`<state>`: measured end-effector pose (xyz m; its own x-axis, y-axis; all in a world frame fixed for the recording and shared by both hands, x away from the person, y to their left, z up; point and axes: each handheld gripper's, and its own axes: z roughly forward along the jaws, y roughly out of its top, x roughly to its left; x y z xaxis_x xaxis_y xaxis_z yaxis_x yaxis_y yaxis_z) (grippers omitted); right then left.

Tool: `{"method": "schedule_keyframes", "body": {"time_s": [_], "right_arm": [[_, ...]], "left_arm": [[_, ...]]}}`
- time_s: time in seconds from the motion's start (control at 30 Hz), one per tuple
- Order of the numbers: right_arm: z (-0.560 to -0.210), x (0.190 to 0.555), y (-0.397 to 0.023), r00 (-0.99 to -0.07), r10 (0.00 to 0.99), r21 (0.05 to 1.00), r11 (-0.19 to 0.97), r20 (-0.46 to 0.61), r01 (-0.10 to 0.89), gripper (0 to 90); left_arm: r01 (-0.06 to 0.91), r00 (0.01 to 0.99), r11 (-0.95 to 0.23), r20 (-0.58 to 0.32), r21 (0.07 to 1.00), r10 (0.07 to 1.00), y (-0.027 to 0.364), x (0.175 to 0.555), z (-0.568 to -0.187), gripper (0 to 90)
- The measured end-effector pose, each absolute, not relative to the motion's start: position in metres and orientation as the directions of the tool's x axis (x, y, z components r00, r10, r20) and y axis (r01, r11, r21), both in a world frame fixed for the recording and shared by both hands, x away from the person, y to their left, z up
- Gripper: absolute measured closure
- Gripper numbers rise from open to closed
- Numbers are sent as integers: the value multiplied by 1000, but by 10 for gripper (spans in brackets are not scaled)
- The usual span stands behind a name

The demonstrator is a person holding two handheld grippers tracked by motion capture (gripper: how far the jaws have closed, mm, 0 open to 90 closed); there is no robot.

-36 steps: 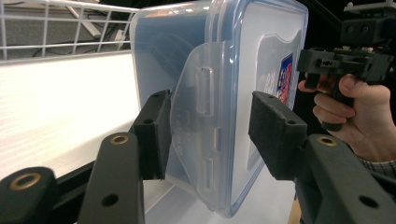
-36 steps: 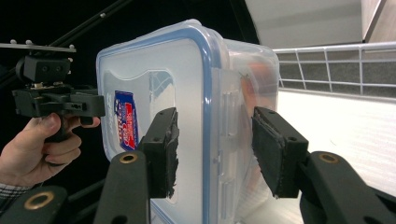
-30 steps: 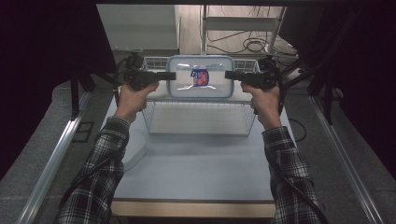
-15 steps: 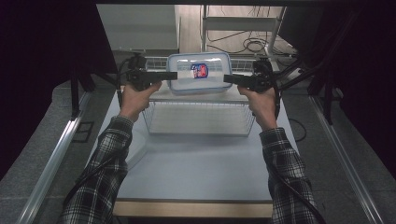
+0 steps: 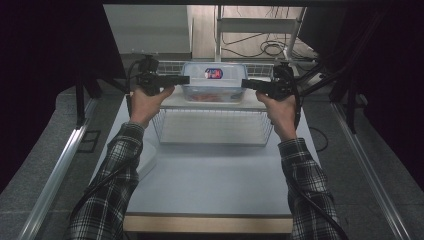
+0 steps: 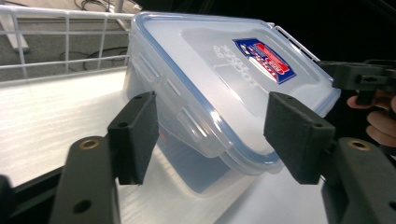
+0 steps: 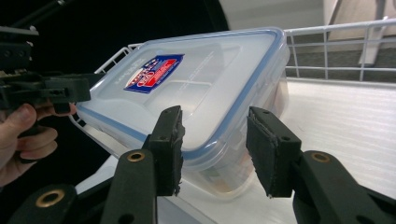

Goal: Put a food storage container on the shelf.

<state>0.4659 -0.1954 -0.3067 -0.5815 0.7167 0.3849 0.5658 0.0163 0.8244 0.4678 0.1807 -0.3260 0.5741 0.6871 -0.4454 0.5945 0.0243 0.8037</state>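
Container sits between both grippers' parted fingers.

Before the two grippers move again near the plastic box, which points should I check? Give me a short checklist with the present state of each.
1. Left gripper open, jaws apart around a box corner: ok.
2. Right gripper open, jaws spread at the opposite end: ok.
3. Plastic box set down on the white shelf: ok, its base rests on the surface.
4. Lid closed on the box: ok, blue seal sits along the rim.
5. Pads free of the box: cannot tell, they stand very close to the lid edge.
6. Contents secure: cannot tell, only something red shows through the wall.
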Motion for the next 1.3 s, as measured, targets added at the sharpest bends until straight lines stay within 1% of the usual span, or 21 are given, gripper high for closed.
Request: {"method": "schedule_keyframes", "body": {"time_s": [0.07, 0.23, 0.37, 0.43, 0.57, 0.67, 0.77, 0.83, 0.97, 1.1, 1.17, 1.2, 1.3], "right_arm": [[-305, 464, -193, -581, 728, 828, 34, 363, 559, 563], [-304, 464, -193, -582, 731, 832, 35, 356, 554, 560], [-304, 464, -192, -580, 733, 832, 34, 356, 554, 552], [-304, 463, -193, -573, 737, 830, 28, 359, 556, 502], [-303, 461, -196, -582, 721, 836, 9, 375, 549, 440], [-304, 458, -197, -596, 712, 840, 14, 372, 542, 393], [-305, 453, -197, -614, 707, 848, 38, 351, 528, 356], [-305, 452, -197, -617, 706, 850, 42, 347, 526, 350], [-306, 445, -197, -632, 706, 860, 66, 319, 507, 306], [-306, 438, -196, -652, 708, 872, 106, 272, 479, 262], [-307, 432, -197, -664, 709, 882, 129, 237, 452, 221], [-307, 432, -197, -664, 709, 882, 129, 237, 452, 221], [-309, 427, -198, -673, 707, 887, 142, 220, 439, 186]], "left_arm": [[592, 572, 29, -446, 805, 689, 180, 468, -326, 345], [595, 576, 41, -462, 802, 674, 181, 468, -329, 347], [575, 585, 16, -425, 818, 691, 180, 463, -326, 364], [568, 599, -2, -411, 823, 687, 180, 460, -324, 359], [550, 614, -8, -398, 835, 681, 182, 452, -321, 336], [532, 625, -34, -365, 846, 690, 182, 444, -323, 309], [509, 633, -57, -328, 859, 702, 182, 437, -326, 264], [496, 639, -64, -314, 866, 702, 183, 432, -327, 253], [482, 654, -94, -286, 871, 701, 183, 421, -330, 205], [460, 690, -121, -268, 880, 672, 184, 410, -333, 187], [449, 701, -129, -259, 884, 665, 185, 404, -334, 169], [446, 703, -136, -253, 885, 664, 185, 403, -334, 169], [424, 714, -175, -209, 888, 668, 184, 395, -336, 145]]}}
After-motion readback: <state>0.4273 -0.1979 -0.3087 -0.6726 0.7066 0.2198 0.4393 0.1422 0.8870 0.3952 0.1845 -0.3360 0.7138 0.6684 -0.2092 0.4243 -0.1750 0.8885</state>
